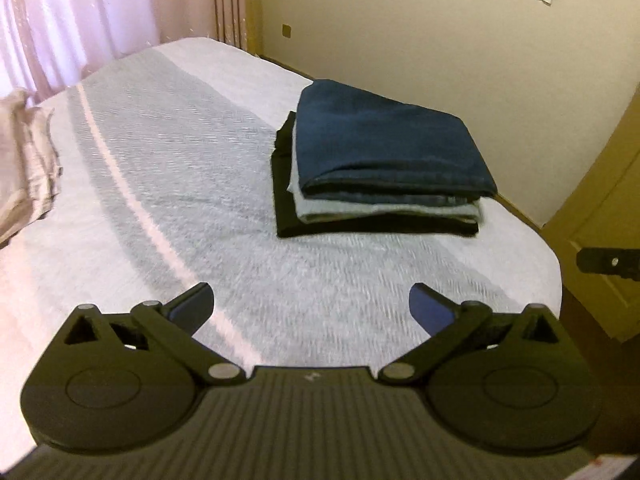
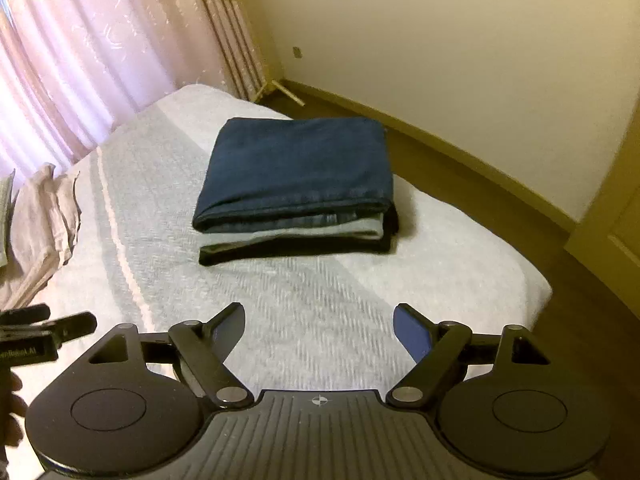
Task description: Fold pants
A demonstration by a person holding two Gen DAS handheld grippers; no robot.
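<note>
White bed point(image 1: 168, 184), folded pants point(image 1: 384, 144) topping stack (three layers), left gripper point(image 1: 312, 304) and right gripper point(image 2: 319, 328) spread, empty

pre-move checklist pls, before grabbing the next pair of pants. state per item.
1. Left gripper fingers apart, nothing between them: ok.
2. Right gripper fingers apart, nothing between them: ok.
3. Dark blue pants folded flat on top of the stack: ok.
4. Stack square: light grey pair and black pair stick out at the left edge in the left wrist view: not ok.
5. Bedspread bare in front of both grippers: ok.
6. Next garment: beige cloth near the curtain, whether pants: cannot tell.
</note>
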